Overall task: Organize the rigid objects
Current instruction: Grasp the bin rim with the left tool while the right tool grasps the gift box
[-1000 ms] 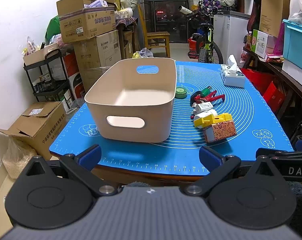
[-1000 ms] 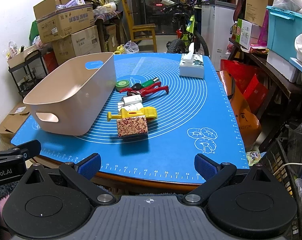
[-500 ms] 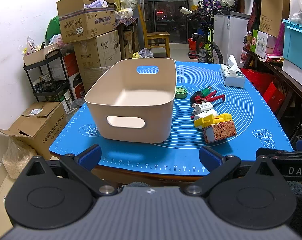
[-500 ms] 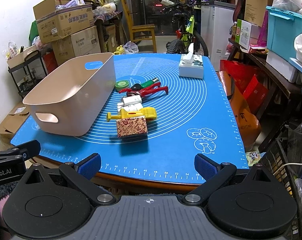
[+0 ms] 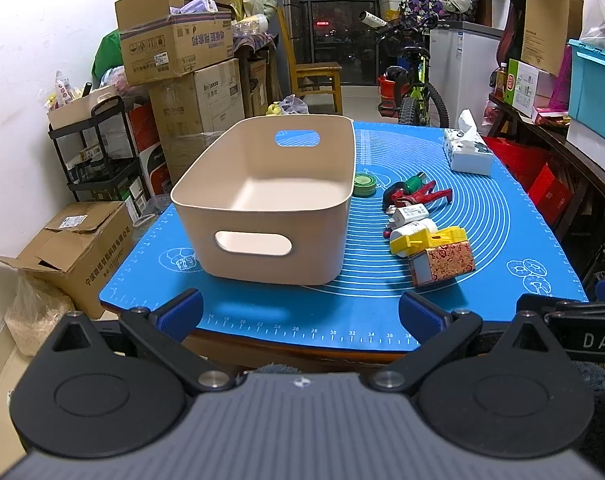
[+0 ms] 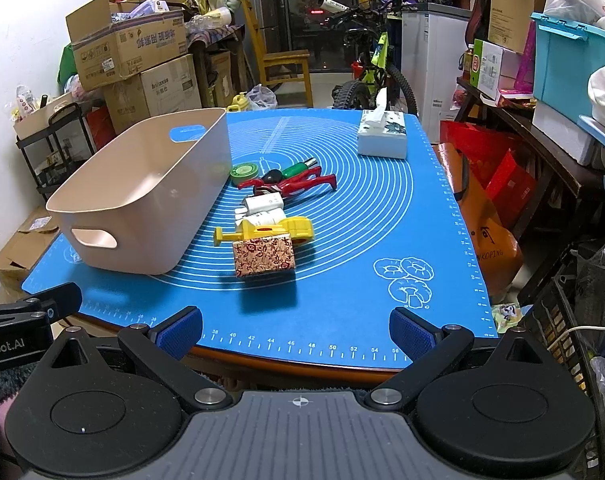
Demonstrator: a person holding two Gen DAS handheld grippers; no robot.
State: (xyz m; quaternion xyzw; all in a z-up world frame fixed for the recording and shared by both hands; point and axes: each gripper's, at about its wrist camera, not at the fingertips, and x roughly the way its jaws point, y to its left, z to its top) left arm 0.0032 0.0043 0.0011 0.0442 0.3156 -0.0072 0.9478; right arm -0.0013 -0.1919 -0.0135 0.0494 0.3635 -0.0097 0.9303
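left hand-held gripper [image 5: 300,312] is held level at the near edge of the tabletop [image 5: 302,348], fingers pointing toward 12 o'clock, jaws spread wide with nothing between them; its blue pads [image 5: 182,309] are ribbed and sit over the ruler markings of the blue mat [image 5: 502,216]. right hand-held gripper [image 6: 295,327] holds the same pose at the same edge, jaws likewise wide apart and holding nothing, blue pads [image 6: 408,330] apart from every object. both bodies are matte black with round pivot discs and a grey ribbed housing. the mat is smooth, printed with white concentric rings and mushroom outlines. in the left view the beige bin [image 5: 270,200] stands at 12 o'clock, upright, smooth plastic, rounded rectangular, with an oval handle slot in each short wall; nothing visible inside. the task items lie in a row at about 1 o'clock, just beside the bin's right wall: a patterned red-gold box [image 5: 442,266] nearest, touching a yellow plastic piece [image 5: 430,238] behind it, then a white cylinder [image 5: 416,229], a white charger block [image 5: 410,213], red-handled pliers [image 5: 418,196] with a green-handled tool [image 5: 414,182] by them, and a round green tin [image 5: 364,185] closest to the bin. in the right view the same row sits at 11 to 12 o'clock, box [image 6: 264,256] foremost. a white tissue box [image 5: 466,152] rests well apart at the far right of the mat.
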